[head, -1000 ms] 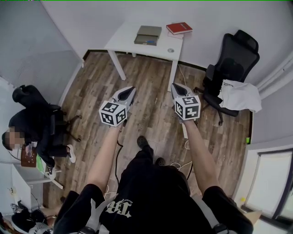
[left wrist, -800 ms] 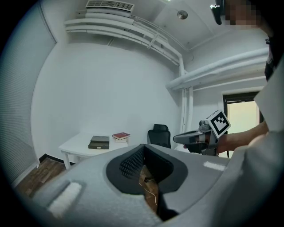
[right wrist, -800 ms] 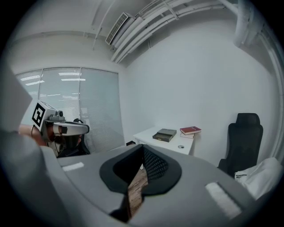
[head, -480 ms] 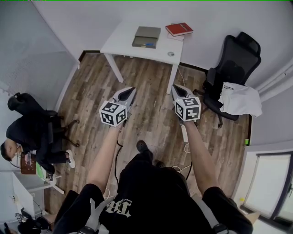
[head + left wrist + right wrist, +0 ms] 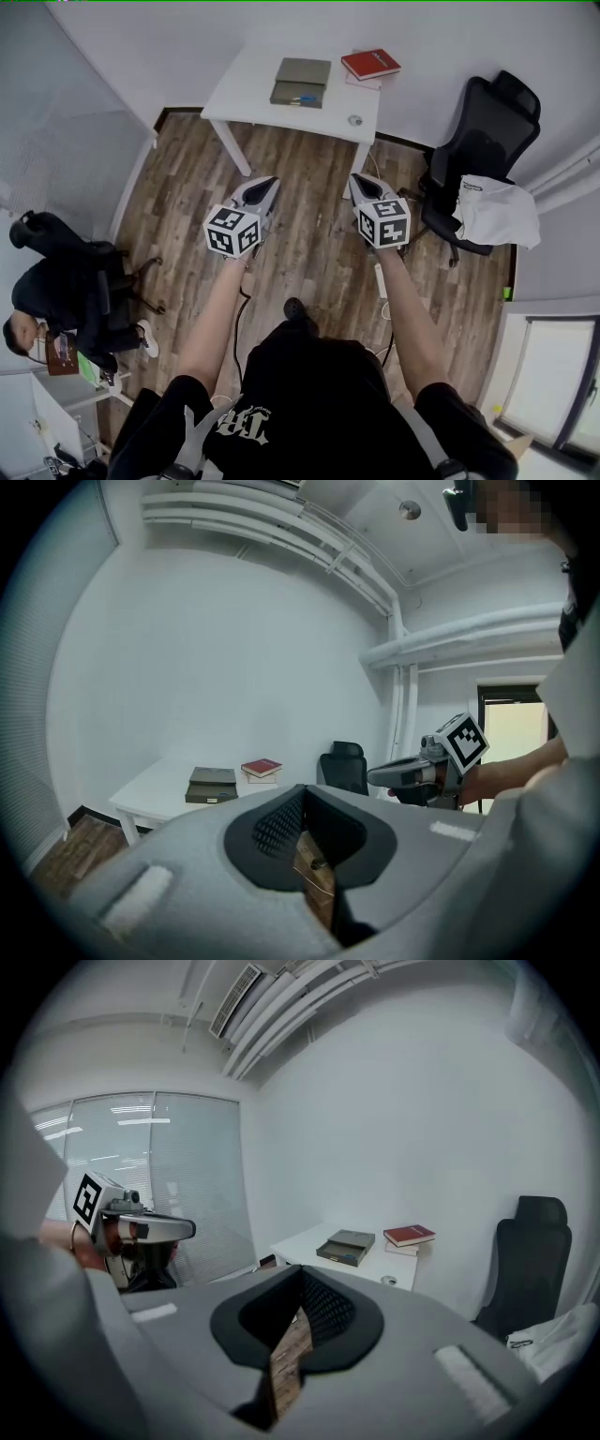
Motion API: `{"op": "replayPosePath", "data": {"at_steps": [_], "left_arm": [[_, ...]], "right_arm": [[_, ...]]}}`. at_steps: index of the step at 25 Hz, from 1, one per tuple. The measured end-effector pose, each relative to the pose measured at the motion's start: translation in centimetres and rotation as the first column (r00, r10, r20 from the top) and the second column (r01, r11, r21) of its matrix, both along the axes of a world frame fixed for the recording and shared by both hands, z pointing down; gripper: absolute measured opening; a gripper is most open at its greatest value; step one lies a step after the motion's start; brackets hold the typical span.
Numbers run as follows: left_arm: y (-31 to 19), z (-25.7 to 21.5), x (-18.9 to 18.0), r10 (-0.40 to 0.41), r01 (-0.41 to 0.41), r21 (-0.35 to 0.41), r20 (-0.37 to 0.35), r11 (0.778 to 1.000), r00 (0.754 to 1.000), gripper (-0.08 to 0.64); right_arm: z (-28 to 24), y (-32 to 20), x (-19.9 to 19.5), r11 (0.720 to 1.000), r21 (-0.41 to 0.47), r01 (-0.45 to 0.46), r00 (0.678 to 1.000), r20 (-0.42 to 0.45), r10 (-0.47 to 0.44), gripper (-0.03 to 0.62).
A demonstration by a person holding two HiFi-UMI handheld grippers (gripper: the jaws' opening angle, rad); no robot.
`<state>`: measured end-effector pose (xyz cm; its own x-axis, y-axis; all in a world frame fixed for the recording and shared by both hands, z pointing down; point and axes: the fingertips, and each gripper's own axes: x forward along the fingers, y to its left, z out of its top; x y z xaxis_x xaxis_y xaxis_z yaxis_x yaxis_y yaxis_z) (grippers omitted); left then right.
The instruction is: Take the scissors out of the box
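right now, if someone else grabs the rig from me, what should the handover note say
Left hand-held gripper: jaws together, empty, held out over the wood floor.
Right hand-held gripper: jaws together, empty, held out beside the left one.
The grey box sits on the white table ahead, with a red book to its right. Both grippers are well short of the table.
The scissors cannot be made out from here. Only a small blue bit shows at the box's near edge.
Done: nothing on the box yet.
Left: reach the table, get into the box and lift the scissors out.
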<state>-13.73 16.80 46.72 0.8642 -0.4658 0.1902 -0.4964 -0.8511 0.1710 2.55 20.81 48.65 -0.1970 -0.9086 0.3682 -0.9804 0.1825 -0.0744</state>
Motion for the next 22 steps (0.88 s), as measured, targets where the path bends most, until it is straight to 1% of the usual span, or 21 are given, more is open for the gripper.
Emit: {"op": "replayPosePath", "data": {"at_steps": [6, 11, 16, 22], "left_arm": [[-2.7, 1.0, 0.6, 0.018, -0.018, -0.024, 0.008, 1.000, 1.000, 0.002], [-3.9, 1.6, 2.5, 0.024, -0.023, -0.035, 0.024, 0.999, 0.999, 0.002], [-5.5, 1.9, 5.1, -0.020, 0.021, -0.030, 0.039, 0.999, 0.999, 0.002], [-8.2, 1.1, 9.4, -0.093, 0.094, -0.022, 0.043, 0.995, 0.995, 0.002]], "right_arm": [[0.7, -2.5, 0.2, 1.000, -0.015, -0.010, 1.000, 0.009, 0.010, 0.006], [1.4, -3.9, 1.8, 1.000, -0.023, 0.000, 1.000, 0.018, 0.000, 0.006], [1.6, -6.4, 4.6, 0.999, -0.012, 0.045, 0.998, 0.033, -0.045, 0.006], [0.9, -10.6, 8.5, 0.991, -0.004, 0.131, 0.990, 0.042, -0.131, 0.006]]}}
